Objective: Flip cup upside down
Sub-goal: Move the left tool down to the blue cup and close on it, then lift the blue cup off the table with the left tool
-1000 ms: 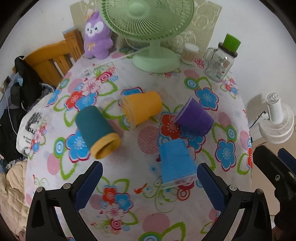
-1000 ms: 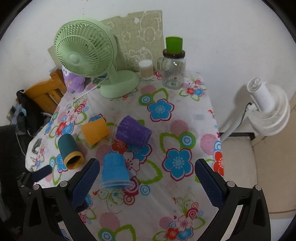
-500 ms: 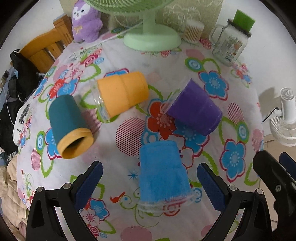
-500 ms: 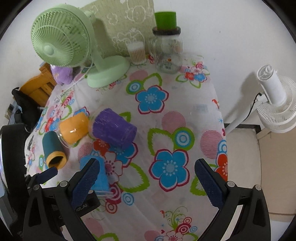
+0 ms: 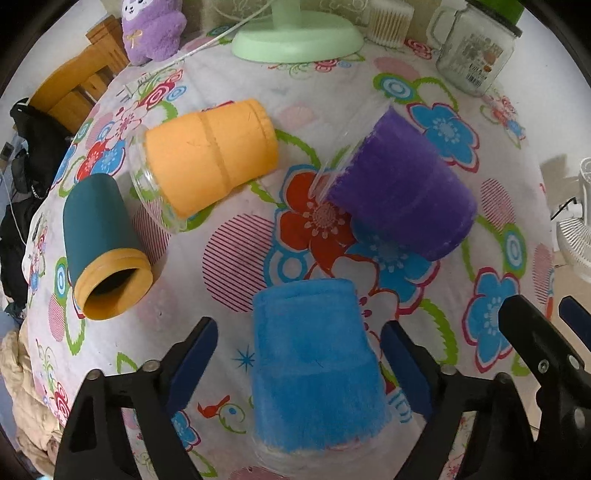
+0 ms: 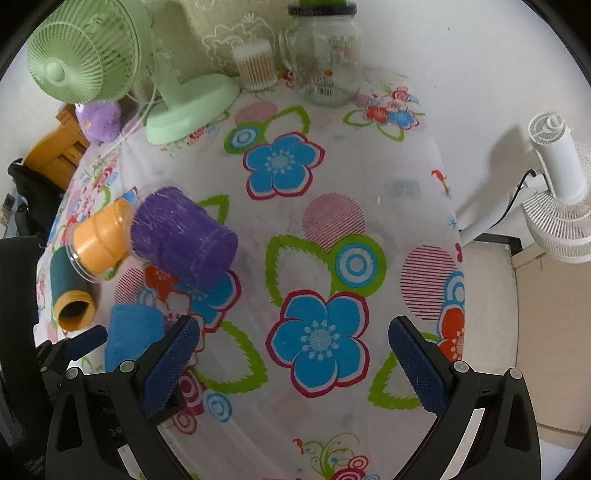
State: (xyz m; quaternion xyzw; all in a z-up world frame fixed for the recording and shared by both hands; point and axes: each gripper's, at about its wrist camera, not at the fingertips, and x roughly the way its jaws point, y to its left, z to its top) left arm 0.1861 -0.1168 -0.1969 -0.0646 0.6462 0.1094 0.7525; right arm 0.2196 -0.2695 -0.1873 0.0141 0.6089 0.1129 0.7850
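Four cups lie on their sides on the flowered tablecloth [image 5: 240,258]. A blue cup [image 5: 314,362] lies with its rim toward me, between the open fingers of my left gripper [image 5: 299,358]; the pads do not touch it. A purple cup [image 5: 402,188], an orange cup [image 5: 210,155] and a teal cup [image 5: 99,243] with a yellow rim lie beyond. My right gripper [image 6: 295,354] is open and empty over bare cloth, right of the blue cup [image 6: 129,336] and purple cup [image 6: 184,240].
A green desk fan [image 6: 92,62] stands at the back, with a glass jar [image 6: 325,62], a cotton-swab holder [image 6: 255,66] and a purple plush toy [image 5: 155,29]. A white floor fan [image 6: 561,195] stands off the table's right edge. A wooden chair [image 5: 74,92] is at the left.
My left gripper has moved forward and down until its fingers straddle the blue cup. My right gripper has moved forward over the table. The cups have not moved.
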